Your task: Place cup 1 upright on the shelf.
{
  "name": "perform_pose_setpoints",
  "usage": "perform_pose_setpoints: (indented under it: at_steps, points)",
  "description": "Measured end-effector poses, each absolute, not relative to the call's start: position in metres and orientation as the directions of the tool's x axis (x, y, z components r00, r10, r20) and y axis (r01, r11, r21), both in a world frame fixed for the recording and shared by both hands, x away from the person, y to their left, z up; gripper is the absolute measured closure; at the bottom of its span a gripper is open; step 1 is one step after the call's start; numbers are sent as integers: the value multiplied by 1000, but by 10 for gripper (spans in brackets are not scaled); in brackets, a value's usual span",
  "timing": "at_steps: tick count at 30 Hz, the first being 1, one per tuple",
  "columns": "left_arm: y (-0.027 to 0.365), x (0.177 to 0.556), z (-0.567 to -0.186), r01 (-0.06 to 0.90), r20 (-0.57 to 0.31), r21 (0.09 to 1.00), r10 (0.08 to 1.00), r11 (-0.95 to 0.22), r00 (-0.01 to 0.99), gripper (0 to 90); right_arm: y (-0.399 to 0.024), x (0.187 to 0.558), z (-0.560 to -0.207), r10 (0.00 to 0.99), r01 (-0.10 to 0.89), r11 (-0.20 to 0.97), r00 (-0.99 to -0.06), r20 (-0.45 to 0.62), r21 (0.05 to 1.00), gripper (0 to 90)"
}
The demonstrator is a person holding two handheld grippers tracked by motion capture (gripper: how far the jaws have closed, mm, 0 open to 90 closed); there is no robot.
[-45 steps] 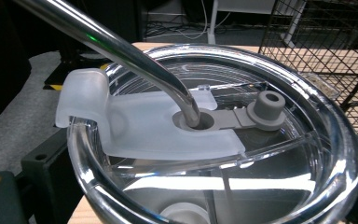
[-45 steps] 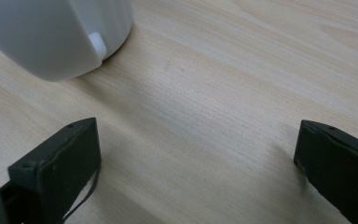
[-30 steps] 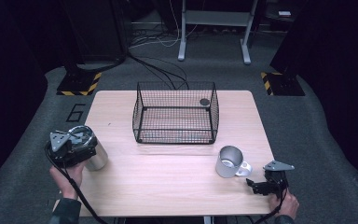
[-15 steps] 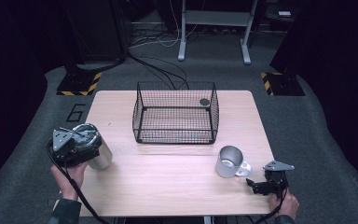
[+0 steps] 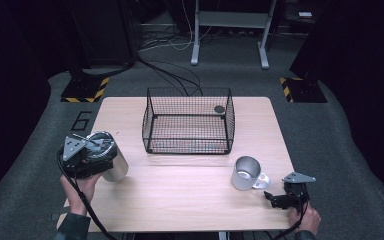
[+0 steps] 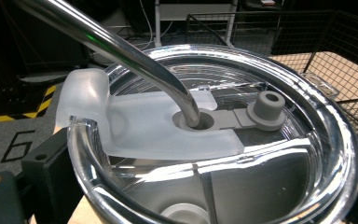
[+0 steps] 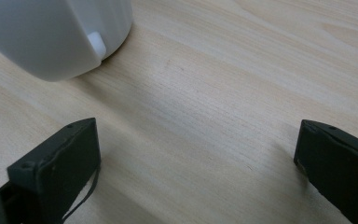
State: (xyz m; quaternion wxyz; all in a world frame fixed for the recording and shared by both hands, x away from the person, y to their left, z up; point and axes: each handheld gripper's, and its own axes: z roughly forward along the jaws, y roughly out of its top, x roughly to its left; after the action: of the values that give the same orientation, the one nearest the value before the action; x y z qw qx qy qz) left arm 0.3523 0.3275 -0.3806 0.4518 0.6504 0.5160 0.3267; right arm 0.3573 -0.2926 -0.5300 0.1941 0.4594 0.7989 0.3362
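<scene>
while our left gripper (image 5: 87, 155) clamps the tumbler (image 6: 214, 140),
our right gripper (image 7: 196, 172) rests spread wide on the table (image 5: 180, 185) beside the mug (image 5: 246, 173).

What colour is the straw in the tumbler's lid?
Shiny silver metal; the straw passes through the clear lid, clearest in the left gripper view.

Overhead light falls on my tabletop (image 5: 180, 190) while the room around it sinks into near black. In my left gripper view, glare streaks the tumbler lid (image 6: 214, 140) and straw (image 6: 121, 51). My right fingers (image 7: 56, 172) look soft, casting faint shadows on wood.
</scene>
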Motion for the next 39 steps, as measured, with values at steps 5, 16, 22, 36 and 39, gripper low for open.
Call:
perform_pose_setpoints:
  at_steps: [5,16,22,36,39]
  points:
    - [322,355,-378,383,-37,921,961,-74,275,39,-293,357,-530,864,603,352,-503,-2,716,0]
    - [308,359,-373,379,-22,919,946,-108,322,38,-293,357,-530,865,604,352,-502,-1,715,0]
    - [298,362,-372,379,-19,917,937,-122,348,39,-293,357,-530,865,604,352,-503,-1,716,0]
    - [273,367,-367,365,9,914,909,-176,416,39,-293,357,-530,864,603,352,-503,-1,716,0]
    - [267,369,-365,354,9,918,904,-177,428,38,-293,357,-530,864,603,352,-503,-2,716,0]
